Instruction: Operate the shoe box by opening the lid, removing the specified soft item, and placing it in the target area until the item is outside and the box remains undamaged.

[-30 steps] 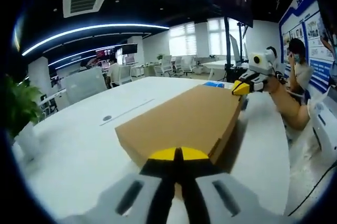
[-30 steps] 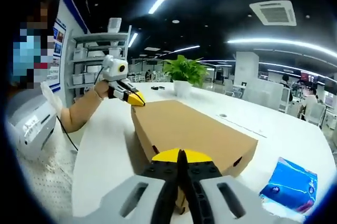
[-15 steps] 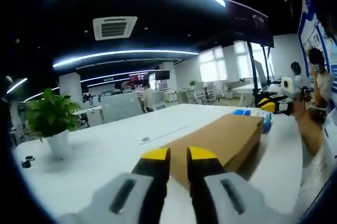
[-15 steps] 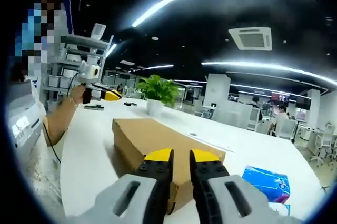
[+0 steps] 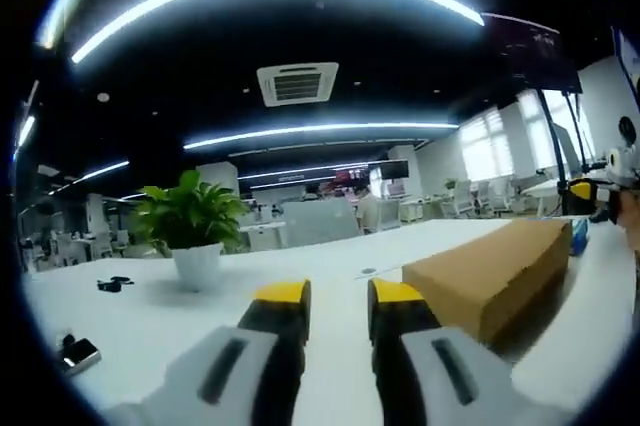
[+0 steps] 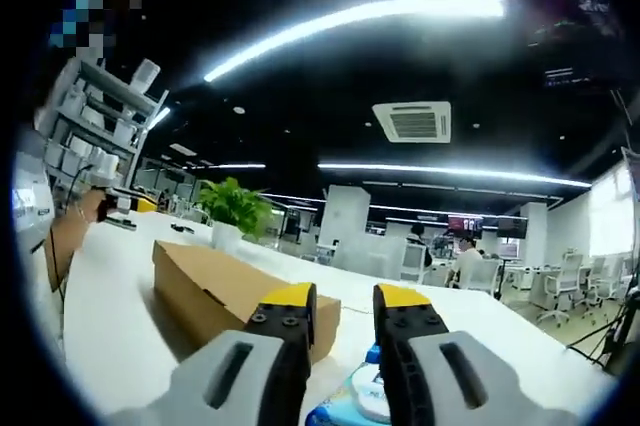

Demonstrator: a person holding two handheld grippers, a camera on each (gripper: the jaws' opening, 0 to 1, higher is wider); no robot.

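The brown cardboard shoe box (image 5: 490, 271) lies shut on the white table (image 5: 150, 331), to the right of my left gripper (image 5: 340, 296). That gripper is open with nothing between its yellow tips and is off the box's near end. In the right gripper view the box (image 6: 225, 281) sits left of my right gripper (image 6: 345, 298), which is also open and holds nothing. A blue soft pack (image 6: 355, 396) lies on the table (image 6: 110, 346) just beyond and below its jaws. The right gripper (image 5: 600, 181) shows small past the box's far end; the left gripper (image 6: 125, 201) shows small at the far left.
A potted green plant (image 5: 195, 226) stands on the table beyond the left gripper, also seen behind the box (image 6: 235, 211). Small dark items (image 5: 112, 284) and a flat device (image 5: 75, 353) lie at the left. Shelving (image 6: 95, 136) stands off the table's end. Desks and chairs fill the background.
Both grippers went from shut to open. Both views have tilted up and swung away, so the box has slid sideways out of the centre of each view. The box stays shut.
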